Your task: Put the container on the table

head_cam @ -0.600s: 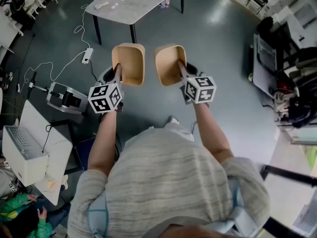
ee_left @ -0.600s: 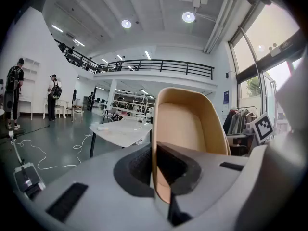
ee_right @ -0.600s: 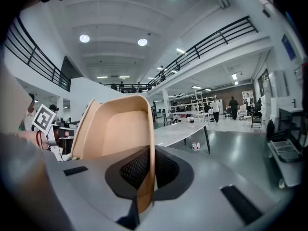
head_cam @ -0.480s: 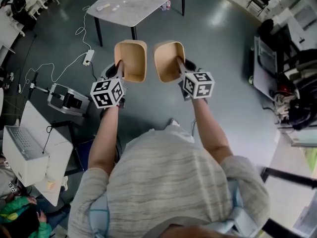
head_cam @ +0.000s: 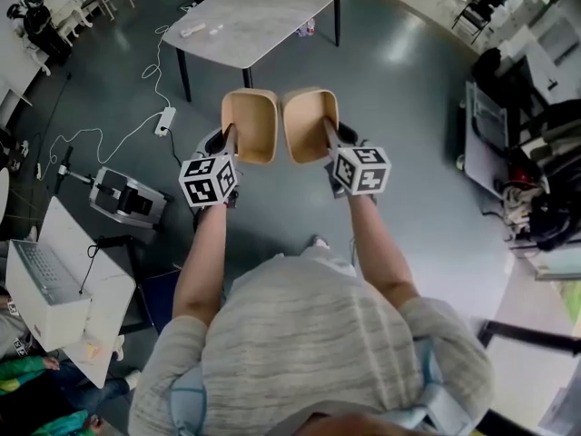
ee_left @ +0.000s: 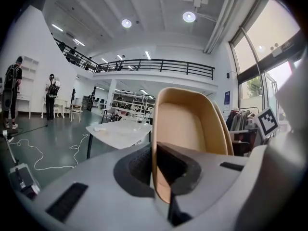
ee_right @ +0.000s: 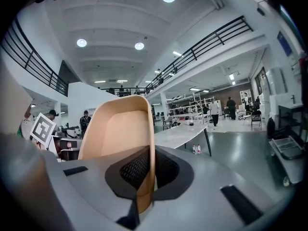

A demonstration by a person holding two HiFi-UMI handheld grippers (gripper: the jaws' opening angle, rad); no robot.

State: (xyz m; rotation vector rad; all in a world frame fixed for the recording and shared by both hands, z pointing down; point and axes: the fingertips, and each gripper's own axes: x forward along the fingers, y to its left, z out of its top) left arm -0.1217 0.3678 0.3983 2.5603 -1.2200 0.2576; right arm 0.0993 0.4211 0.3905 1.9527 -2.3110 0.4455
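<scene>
Two tan, open-topped containers are held up side by side above the grey floor. The left container (head_cam: 251,125) has its near rim between the jaws of my left gripper (head_cam: 231,141), which is shut on it. The right container (head_cam: 310,123) is clamped the same way by my right gripper (head_cam: 329,136). Each gripper view shows its container (ee_left: 190,129) (ee_right: 120,136) standing up from the shut gripper (ee_left: 155,177) (ee_right: 145,177). The grey table (head_cam: 254,12) (ee_left: 118,131) (ee_right: 180,134) stands ahead, a short way beyond both containers.
A power strip with a white cable (head_cam: 164,118) and a wheeled device (head_cam: 127,196) lie on the floor at left. A white desk with a box (head_cam: 54,284) is at lower left, and racks (head_cam: 526,153) line the right. Small bottles (head_cam: 305,27) stand under the table. People (ee_left: 12,90) stand far off.
The table has come lower and nearer in the head view. The left container has shifted right, so the two containers are now almost touching. Both grips are unchanged.
</scene>
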